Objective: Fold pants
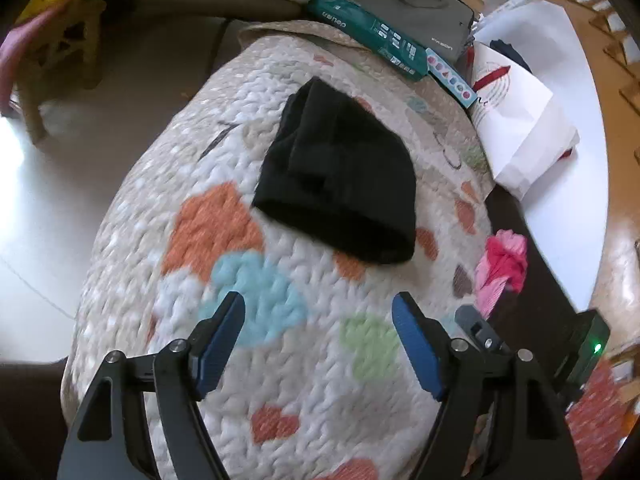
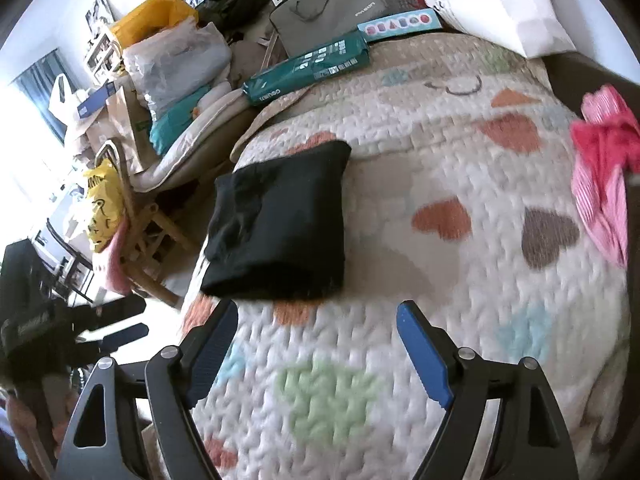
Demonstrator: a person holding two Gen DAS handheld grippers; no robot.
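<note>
Both tools stand wide apart and empty: my left tool [image 1: 318, 308] hangs over the quilt [image 1: 304, 380] with nothing between its blue pads, and my right tool [image 2: 316, 316] is the same, spread with only quilt showing between the fingers. No earlier view is given, so I speak only of how they stand now.

The pants [image 1: 340, 176] lie as a compact black bundle on the quilt, apart from both tools and ahead of them; from the left tool they sit straight ahead and a little to the right; from the right tool they sit ahead and to the left, close to the quilt's left edge, their near edge just past the left fingertip in that view. The bundle's long axis runs roughly away from me, toward the green box [image 1: 368, 36] at the far edge. I judge the right tool the nearer, and the folding looks done or nearly so.

A pink cloth [image 1: 502, 268] lies crumpled at the right edge of the quilt; how many layers the bundle has I cannot tell, since black hides the folds, and motion blur softens the near quilt.
</note>
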